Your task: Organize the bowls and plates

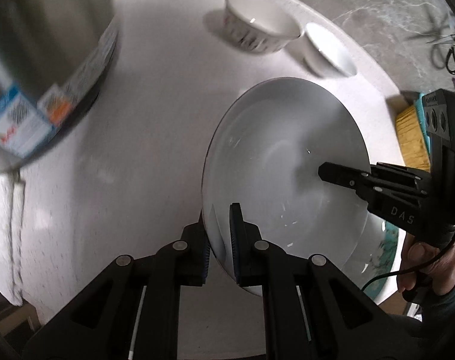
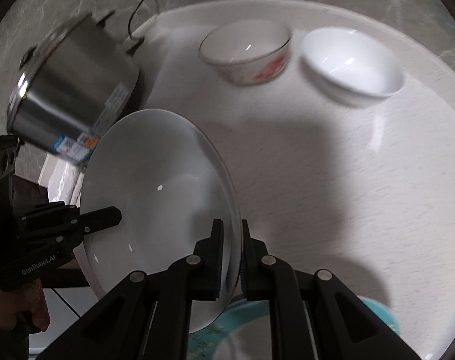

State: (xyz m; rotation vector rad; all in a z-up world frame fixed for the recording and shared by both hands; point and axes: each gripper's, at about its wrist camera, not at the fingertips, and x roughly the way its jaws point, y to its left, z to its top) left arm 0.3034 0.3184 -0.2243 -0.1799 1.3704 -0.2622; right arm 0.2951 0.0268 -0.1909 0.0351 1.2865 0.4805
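Observation:
A large white plate (image 1: 287,156) hangs tilted above the round white table (image 1: 155,120), held at two opposite rims. In the left wrist view my left gripper (image 1: 221,234) is shut on its near rim, and my right gripper (image 1: 324,172) reaches in from the right. The right wrist view shows my right gripper (image 2: 231,240) shut on the plate (image 2: 161,180), with my left gripper (image 2: 116,214) at the far rim. Further back stand a patterned bowl (image 2: 245,51) and a plain white bowl (image 2: 353,60). Under the white plate lies a teal plate (image 2: 227,330).
A steel pot (image 2: 71,84) with a paper label stands at the table's left, close to the held plate. A yellow brush (image 1: 410,138) lies at the table's right edge. Scissors (image 1: 446,48) lie on the marble floor beyond. A hand (image 1: 422,264) holds the right gripper.

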